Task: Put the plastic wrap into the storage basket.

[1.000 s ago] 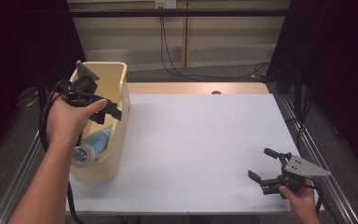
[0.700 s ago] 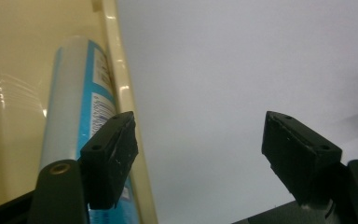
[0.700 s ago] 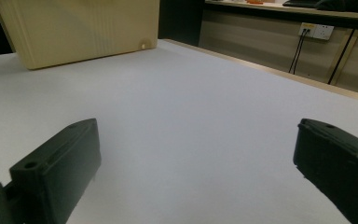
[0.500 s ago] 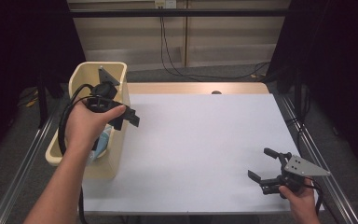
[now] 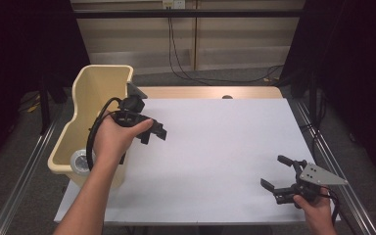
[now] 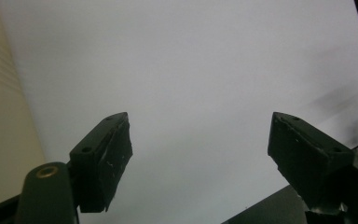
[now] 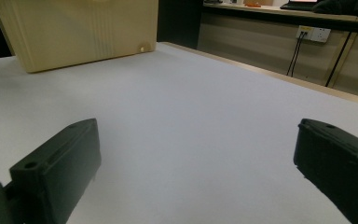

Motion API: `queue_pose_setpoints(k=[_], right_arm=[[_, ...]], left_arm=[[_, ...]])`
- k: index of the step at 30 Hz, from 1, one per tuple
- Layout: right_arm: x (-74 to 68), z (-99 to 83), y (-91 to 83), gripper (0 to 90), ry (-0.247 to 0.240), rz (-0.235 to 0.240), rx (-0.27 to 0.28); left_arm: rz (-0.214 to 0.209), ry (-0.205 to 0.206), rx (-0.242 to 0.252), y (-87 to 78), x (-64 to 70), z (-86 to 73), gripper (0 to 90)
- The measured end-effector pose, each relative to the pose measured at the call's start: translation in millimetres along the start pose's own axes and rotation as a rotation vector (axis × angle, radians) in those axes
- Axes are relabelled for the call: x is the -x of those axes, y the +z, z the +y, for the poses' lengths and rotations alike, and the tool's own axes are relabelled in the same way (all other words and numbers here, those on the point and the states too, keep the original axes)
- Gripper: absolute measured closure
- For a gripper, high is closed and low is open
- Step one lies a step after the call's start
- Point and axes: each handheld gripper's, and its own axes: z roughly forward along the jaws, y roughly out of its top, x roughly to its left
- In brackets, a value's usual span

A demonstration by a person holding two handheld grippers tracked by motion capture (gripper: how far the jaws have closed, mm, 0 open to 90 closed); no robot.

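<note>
My left gripper (image 5: 152, 133) is wide open with nothing between the jaws; in the left gripper view I see bare white table (image 6: 205, 70) between the pads and the cream bin wall (image 6: 2, 116) at the frame's left edge. It hangs above the table just beside the bin's (image 5: 100, 83) inner wall, jaws aimed out over the table and away from the bin.

The thing to fetch is the roll of tape (image 5: 82, 160), lying flat in the bin's near end, hole up. It lies behind and to the left of the left gripper, down inside the wall and toward me, so I judge the next move needs a turn back and a drop over the rim.

My right gripper (image 5: 280, 178) is also wide open and empty, low over the table's near right corner, well apart from the bin. Left hand is clearly nearer.

The bin's long axis runs away from me along the table's left edge.

Writing: none readable on bin, tape or grippers.
</note>
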Motion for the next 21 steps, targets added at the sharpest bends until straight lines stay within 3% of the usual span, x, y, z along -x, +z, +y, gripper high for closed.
queue_pose_setpoints(k=[6, 13, 21], right_arm=[[-0.3, 0.2, 0.5, 0.1, 0.000, 0.000, -0.001], [-0.7, 0.3, 0.9, 0.2, 0.000, 0.003, 0.000], [-0.4, 0.3, 1.0, 0.2, -0.001, 0.003, 0.001]], left_arm=[[0.015, 0.023, 0.018, 14.8, 4.6, -5.6, 19.4], [0.013, 0.053, 0.006, 35.4, 9.9, -13.9, 18.7], [0.000, 0.073, 0.022, 67.6, 11.3, -27.5, 17.5]])
